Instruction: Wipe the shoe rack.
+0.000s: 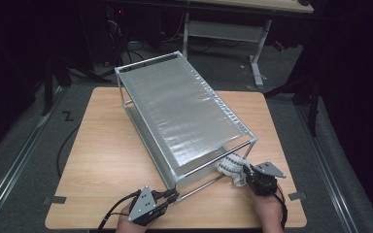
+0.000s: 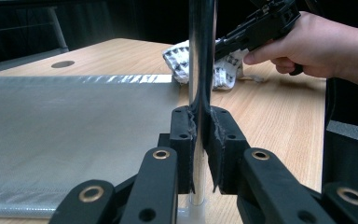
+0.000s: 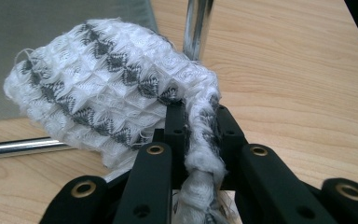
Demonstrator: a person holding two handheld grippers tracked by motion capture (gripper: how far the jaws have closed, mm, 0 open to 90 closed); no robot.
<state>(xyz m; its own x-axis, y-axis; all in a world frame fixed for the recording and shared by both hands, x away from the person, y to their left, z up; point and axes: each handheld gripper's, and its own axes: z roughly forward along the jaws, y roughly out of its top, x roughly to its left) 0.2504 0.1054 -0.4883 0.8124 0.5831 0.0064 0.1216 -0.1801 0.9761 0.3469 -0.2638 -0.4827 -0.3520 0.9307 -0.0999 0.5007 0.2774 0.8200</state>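
Observation:
A two-tier metal rack (image 1: 184,104) with mesh shelves stands diagonally on the wooden table (image 1: 102,145). My left gripper (image 1: 174,195) is at the rack's near corner, its jaws shut on the upright chrome post (image 2: 200,60). A white cloth with grey diamond pattern (image 3: 107,93) is bunched beside the rack's near right corner (image 1: 229,165). My right gripper (image 1: 246,174) is shut on a fold of that cloth (image 3: 200,135), which runs between its jaws. In the left gripper view the right gripper (image 2: 261,28) and the hand holding it appear beyond the post, against the cloth (image 2: 182,60).
The rack's lower mesh shelf (image 2: 74,130) lies just above the tabletop. A chrome bottom rail (image 3: 18,147) runs past the cloth. Bare table lies left of the rack (image 1: 107,141) and at the right edge (image 1: 272,131). A desk frame (image 1: 223,29) stands beyond.

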